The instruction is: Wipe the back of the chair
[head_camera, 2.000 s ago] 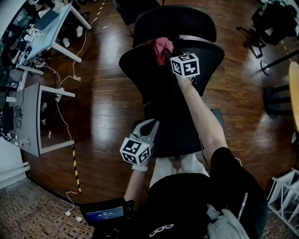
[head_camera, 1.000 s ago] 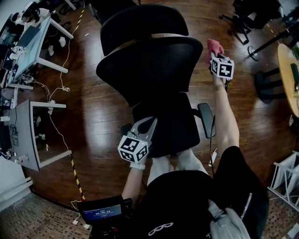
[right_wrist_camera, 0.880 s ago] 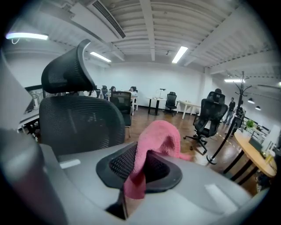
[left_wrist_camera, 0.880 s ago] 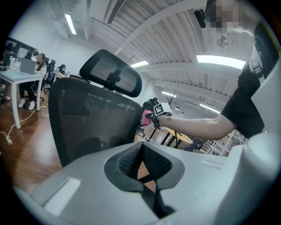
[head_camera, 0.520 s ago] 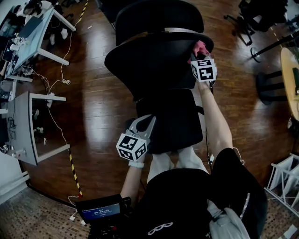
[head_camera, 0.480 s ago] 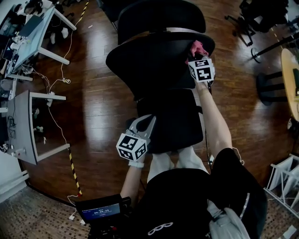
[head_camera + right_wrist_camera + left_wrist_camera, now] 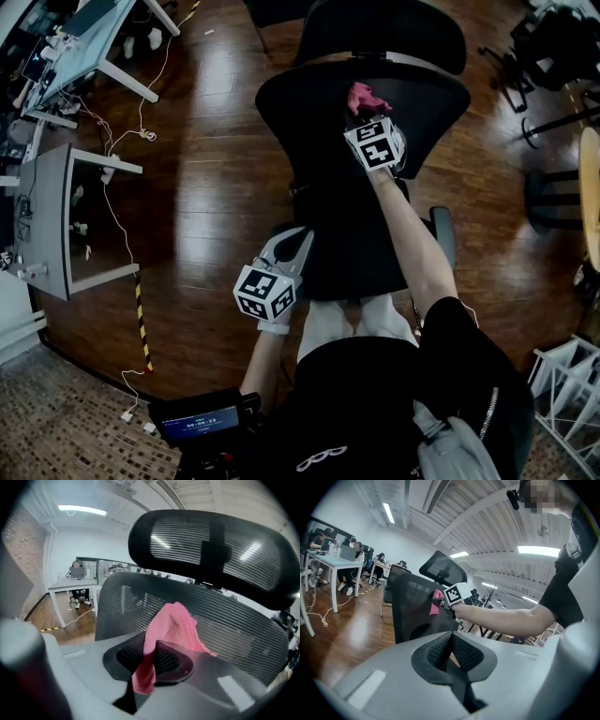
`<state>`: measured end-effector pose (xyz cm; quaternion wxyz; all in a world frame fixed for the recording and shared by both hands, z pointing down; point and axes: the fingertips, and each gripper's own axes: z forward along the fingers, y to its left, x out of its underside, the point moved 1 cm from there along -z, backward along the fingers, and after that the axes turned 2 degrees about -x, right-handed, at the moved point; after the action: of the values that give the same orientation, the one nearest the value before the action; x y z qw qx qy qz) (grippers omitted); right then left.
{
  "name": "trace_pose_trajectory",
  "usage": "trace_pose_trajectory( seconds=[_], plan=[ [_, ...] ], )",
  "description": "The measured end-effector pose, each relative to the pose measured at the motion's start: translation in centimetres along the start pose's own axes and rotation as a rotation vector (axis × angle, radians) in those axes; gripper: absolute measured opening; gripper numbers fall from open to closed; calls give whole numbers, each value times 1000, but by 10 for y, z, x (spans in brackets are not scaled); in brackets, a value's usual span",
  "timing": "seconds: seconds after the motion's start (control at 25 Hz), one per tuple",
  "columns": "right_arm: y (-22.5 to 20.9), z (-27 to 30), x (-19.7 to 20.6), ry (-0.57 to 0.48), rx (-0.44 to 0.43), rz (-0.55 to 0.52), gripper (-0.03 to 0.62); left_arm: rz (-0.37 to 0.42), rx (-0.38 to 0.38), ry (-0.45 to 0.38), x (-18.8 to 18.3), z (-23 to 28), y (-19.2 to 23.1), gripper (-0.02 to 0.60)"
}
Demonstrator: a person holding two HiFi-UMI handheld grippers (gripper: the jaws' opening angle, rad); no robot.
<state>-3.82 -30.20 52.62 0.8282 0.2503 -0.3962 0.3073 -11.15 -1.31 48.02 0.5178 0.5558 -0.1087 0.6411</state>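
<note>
A black mesh office chair stands before me, its backrest (image 7: 319, 122) and headrest (image 7: 380, 33) seen from above. My right gripper (image 7: 361, 111) is shut on a pink cloth (image 7: 364, 97) and presses it against the upper middle of the backrest (image 7: 234, 620). In the right gripper view the pink cloth (image 7: 173, 630) bunches up between the jaws, just under the headrest (image 7: 211, 550). My left gripper (image 7: 292, 246) is shut and empty, held low beside the chair seat (image 7: 352, 253). In the left gripper view the backrest (image 7: 410, 613), the cloth (image 7: 438, 603) and the right gripper's marker cube (image 7: 457, 594) show ahead.
Dark wood floor (image 7: 206, 187) surrounds the chair. White desks (image 7: 66, 216) with cables stand at the left. Another chair base (image 7: 553, 197) and a round table edge (image 7: 591, 178) are at the right. People sit at desks (image 7: 342, 564) far back.
My right gripper carried the pink cloth from the backrest's right edge leftward to its upper middle. The left gripper stayed in place.
</note>
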Motion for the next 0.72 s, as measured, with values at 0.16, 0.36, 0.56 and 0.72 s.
trace_pose_trajectory(
  seconds=[0.16,0.36,0.56,0.72],
  plan=[
    [39,16,-14,-8,-57,-35,41,-10,-17,-14,1,-11,5,-8],
    [89,37,-28,-24,-130,-68,41,-18,-40,-31,1,-26,12,-8],
    [144,54,-40,-45,-233,-114,41,-33,-73,-34,8,-42,19,-8],
    [178,61,-50,-75,-330,-136,41,-42,-104,-31,14,-48,26,-8]
  ],
)
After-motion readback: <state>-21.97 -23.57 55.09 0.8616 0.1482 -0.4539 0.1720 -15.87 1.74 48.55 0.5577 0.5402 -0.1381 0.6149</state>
